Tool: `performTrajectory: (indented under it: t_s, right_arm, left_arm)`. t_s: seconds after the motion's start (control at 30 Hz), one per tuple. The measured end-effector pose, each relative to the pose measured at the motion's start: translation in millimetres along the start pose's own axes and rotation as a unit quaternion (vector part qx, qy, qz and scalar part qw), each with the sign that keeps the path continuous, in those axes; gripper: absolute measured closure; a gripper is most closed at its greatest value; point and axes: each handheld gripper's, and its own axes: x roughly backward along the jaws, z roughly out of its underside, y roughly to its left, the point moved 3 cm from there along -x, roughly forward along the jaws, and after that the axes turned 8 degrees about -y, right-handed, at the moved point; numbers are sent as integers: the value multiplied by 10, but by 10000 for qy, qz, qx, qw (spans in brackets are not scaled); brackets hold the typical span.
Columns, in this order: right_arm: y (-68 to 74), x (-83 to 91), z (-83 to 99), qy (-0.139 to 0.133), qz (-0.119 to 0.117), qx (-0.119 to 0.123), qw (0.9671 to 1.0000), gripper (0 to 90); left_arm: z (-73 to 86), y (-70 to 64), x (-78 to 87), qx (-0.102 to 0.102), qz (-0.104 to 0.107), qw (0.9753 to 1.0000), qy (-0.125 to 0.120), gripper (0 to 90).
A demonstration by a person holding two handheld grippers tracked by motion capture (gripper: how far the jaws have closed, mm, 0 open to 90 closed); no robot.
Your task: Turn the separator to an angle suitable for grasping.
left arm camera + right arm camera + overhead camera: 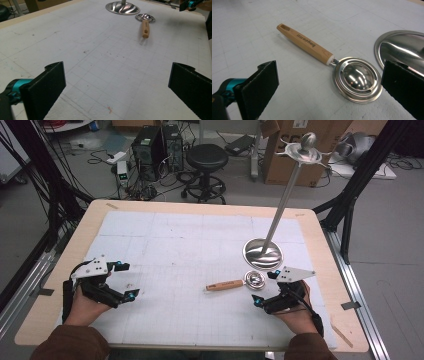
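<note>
Just beside the steel stand base [263, 253], the wooden-handled strainer spoon [235, 283] lies flat, right gripper [267, 289] poised near its bowl, left gripper [125, 281] well apart. Left gripper view: jaws wide, empty, spoon [145, 25] distant. Right gripper view: jaws gape around nothing, framing the spoon [337, 70] for a grab; the base [404, 50] is cut off.

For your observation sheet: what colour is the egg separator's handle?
Light brown wood, on the egg separator; the right gripper view shows it best.
</note>
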Motion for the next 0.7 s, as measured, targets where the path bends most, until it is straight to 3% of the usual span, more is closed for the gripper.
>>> performTrajectory:
  t_s: [0.5, 0.53, 0.7]
  right_arm:
    - [47, -39, -127, 94, 42, 250, 9996, 1]
    - [38, -62, -156, 130, 74, 295, 9995, 41]
    - [40, -153, -210, 242, 92, 369, 9990, 41]
  left_arm:
    - [8, -34, -19, -29, 32, 10000, 39, 17]
    - [9, -34, -20, -28, 26, 10000, 37, 17]
    - [11, -33, -25, -33, 37, 10000, 32, 17]
